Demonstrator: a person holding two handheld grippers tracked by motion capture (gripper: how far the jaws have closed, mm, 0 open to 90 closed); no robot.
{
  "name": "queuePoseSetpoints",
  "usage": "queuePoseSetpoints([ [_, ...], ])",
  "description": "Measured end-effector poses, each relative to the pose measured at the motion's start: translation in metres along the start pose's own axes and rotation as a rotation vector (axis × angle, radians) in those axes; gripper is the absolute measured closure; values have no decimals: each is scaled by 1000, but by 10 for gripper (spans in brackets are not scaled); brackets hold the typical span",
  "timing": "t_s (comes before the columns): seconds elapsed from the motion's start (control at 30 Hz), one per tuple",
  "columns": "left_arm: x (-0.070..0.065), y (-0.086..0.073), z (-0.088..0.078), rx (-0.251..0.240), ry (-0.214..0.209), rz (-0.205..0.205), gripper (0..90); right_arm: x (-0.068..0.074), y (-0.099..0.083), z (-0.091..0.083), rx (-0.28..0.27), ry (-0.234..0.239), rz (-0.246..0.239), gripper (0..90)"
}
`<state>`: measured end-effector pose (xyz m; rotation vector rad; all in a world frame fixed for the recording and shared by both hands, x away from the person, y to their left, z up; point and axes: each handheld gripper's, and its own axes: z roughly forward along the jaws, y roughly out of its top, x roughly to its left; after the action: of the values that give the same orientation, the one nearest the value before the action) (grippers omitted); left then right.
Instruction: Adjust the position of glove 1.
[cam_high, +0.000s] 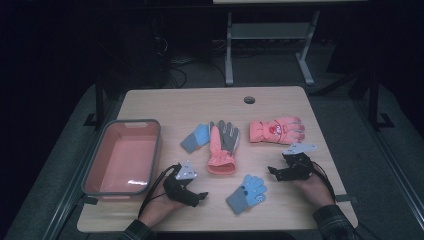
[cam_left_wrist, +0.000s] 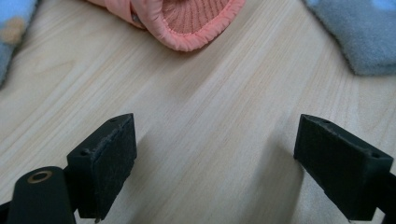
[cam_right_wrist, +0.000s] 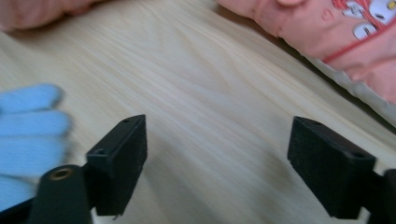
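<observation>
While both grippers gape, blue glove (cam_high: 247, 193) between them, table (cam_high: 200, 102).

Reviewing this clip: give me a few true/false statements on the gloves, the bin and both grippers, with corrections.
1. The pink bin holds a glove. False: it is empty.
2. Four gloves lie on the table. True.
3. The left gripper is shut on the pink and grey glove. False: its jaws stand open over bare wood.
4. The right gripper is open. True.
5. The nearest blue glove lies between the two grippers. True.
</observation>
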<state>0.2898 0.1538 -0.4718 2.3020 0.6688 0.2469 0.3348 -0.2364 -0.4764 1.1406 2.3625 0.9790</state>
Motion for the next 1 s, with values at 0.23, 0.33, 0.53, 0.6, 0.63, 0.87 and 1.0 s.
queuePoseSetpoints([
  [0.23,3,19,-12,-48,-24,-54,223,-6,-5,4,-20,10,53,119],
  [0.33,9,30,-18,-76,-17,-82,351,-6,-5,4,-18,13,57,118],
  [0.53,31,51,-17,-96,10,-143,674,-5,-5,3,-16,13,60,115],
  [0.6,38,57,-12,-85,44,-143,764,-5,-5,3,-15,14,61,114],
  [0.63,43,60,-9,-82,71,-137,819,-5,-5,3,-15,14,61,114],
  [0.87,67,77,15,-74,127,-171,894,-5,-5,3,-15,14,60,114],
  [1.0,79,83,32,-57,168,-180,893,-5,-5,3,-15,14,60,114],
])
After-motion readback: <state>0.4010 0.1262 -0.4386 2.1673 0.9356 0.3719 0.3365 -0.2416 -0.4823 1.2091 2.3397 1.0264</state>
